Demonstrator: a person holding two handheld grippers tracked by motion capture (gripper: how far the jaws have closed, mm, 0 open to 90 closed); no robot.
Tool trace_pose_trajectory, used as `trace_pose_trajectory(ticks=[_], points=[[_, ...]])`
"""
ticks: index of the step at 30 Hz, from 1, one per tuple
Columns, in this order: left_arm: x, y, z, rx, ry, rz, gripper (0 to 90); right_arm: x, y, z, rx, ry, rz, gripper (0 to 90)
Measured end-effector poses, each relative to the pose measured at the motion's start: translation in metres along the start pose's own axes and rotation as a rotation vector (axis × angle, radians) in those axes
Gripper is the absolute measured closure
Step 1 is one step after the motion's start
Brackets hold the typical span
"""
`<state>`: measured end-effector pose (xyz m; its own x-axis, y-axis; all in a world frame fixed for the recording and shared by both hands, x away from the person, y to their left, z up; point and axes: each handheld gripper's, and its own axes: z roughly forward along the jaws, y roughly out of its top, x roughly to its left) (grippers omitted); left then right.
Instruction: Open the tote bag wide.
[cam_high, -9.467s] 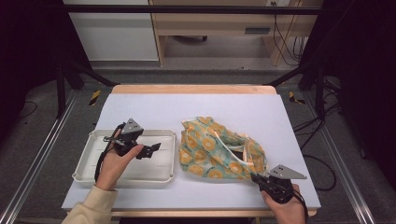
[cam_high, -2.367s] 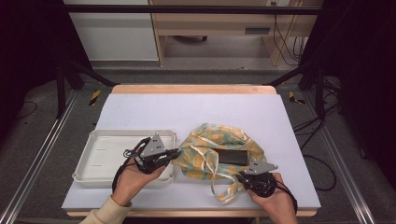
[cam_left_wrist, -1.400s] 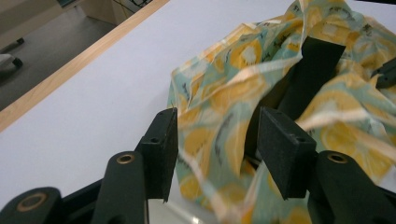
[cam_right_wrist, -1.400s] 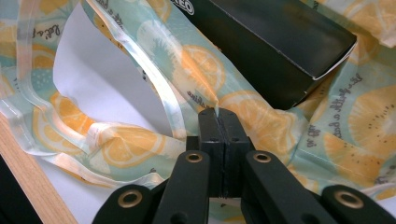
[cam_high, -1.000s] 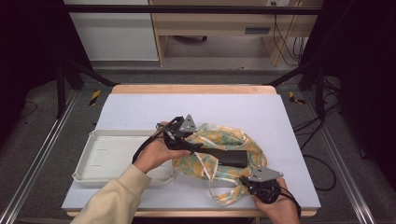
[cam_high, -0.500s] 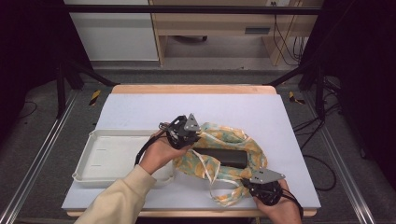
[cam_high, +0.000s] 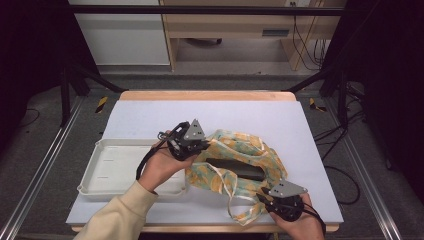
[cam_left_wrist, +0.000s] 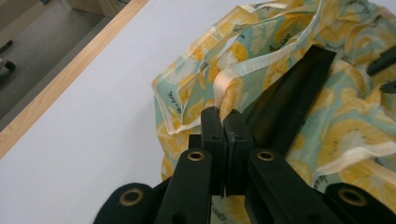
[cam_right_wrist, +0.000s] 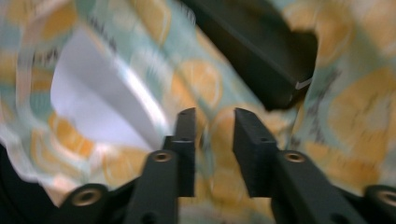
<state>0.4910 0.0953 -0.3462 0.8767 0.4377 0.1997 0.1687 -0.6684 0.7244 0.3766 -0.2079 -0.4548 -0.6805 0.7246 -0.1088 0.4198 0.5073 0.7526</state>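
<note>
White sheeting covers the wooden table, with dark floor and cabinets behind. From the high view we see a fruit-print cloth bag lying at the table's middle with a long black object in its open mouth, and an empty white tray just left of it. We hold the left gripper at the bag's left rim and the right gripper at its near edge. In the left gripper view its jaws are pressed together on the bag's pale hem. We judge the step is opening the bag; keep that pinch firm and pull the rims apart evenly. The right gripper view is blurred: jaws spread, cloth between them, grip uncertain. What the black object is, we cannot tell.
</note>
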Motion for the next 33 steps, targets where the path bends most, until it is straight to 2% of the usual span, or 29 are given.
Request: trace_pose_trajectory(ticks=[4,6,9,13,19,22,24,26,29,30,32,33], points=[[-0.006,-0.002,-0.001,0.002,-0.024,0.003,89.5,0.002,0.012,0.000,-0.031,-0.001,-0.010,64.5],[-0.007,-0.002,-0.002,0.007,-0.022,0.008,89.5,0.003,0.019,0.001,-0.043,0.009,-0.013,62.6],[-0.006,-0.002,0.000,0.016,-0.022,0.008,89.6,0.004,0.029,0.002,-0.067,0.028,-0.003,61.0],[-0.004,-0.003,0.002,0.017,-0.022,0.001,89.8,0.006,0.045,0.004,-0.094,0.031,-0.021,57.4],[-0.003,-0.002,0.003,0.015,-0.026,-0.001,89.8,0.010,0.068,0.008,-0.138,0.100,-0.026,48.2],[-0.003,0.002,0.004,0.014,-0.022,0.004,89.8,0.013,0.076,0.015,-0.151,0.153,-0.030,44.3],[-0.004,0.004,0.004,0.011,-0.026,0.007,89.8,0.015,0.079,0.022,-0.145,0.184,-0.033,43.3],[-0.004,0.006,0.003,0.008,-0.024,0.010,89.8,0.017,0.082,0.030,-0.127,0.192,-0.044,43.2],[-0.004,0.008,0.002,0.005,-0.024,0.011,89.8,0.019,0.084,0.037,-0.115,0.210,-0.044,46.6],[-0.003,0.009,0.002,0.005,-0.019,0.011,89.9,0.024,0.087,0.044,-0.112,0.240,-0.048,55.6],[-0.001,0.009,0.002,0.006,-0.014,0.010,89.9,0.029,0.088,0.047,-0.106,0.260,-0.064,66.4],[-0.001,0.009,0.002,0.006,-0.014,0.010,89.8,0.029,0.088,0.047,-0.106,0.260,-0.064,66.4]])
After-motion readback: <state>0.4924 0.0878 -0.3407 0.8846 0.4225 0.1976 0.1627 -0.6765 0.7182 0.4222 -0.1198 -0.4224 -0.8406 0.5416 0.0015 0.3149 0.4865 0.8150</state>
